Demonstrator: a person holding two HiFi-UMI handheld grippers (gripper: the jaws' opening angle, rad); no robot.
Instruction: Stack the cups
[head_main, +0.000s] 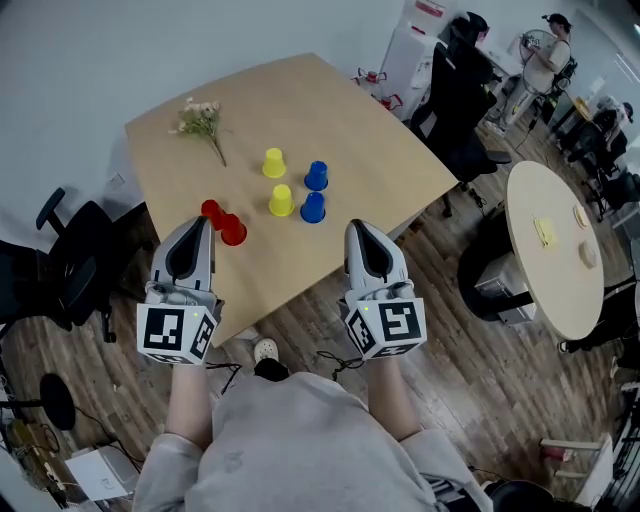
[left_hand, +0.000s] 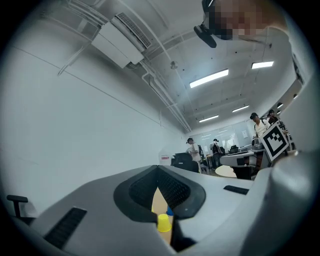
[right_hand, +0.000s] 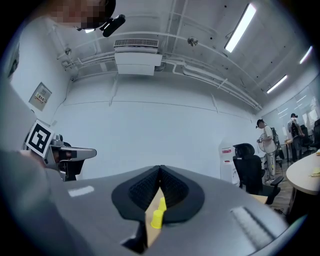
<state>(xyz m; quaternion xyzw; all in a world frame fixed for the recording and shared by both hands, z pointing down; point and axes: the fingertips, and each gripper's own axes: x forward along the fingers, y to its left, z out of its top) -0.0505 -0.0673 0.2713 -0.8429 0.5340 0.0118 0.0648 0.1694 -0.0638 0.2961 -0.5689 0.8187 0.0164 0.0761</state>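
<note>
Well, room: an office with a plank floor, and chairs (head_main: 70, 270) beside the tabletop (head_main: 330, 120).
Tabletop: pale wood, with a flower sprig (head_main: 203, 122) at its far left.
Left hand-held gripper (head_main: 203, 224): pinched closed and empty, at the tabletop's near edge.
Right hand-held gripper (head_main: 357, 230): the same.
Cups: all stand upright mid-tabletop. The red cups (head_main: 232, 232) are just ahead of my left. The yellow cups (head_main: 281, 201) and blue cups (head_main: 312, 208) stand between both grippers, farther in.

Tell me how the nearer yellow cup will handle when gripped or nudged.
The nearer yellow cup looks small and plastic, so probably light and slightly squeezable. It stands wide end down on the smooth table, so a nudge would likely slide it rather than tip it. Its tapered sides might slip from a loose grip.
</note>
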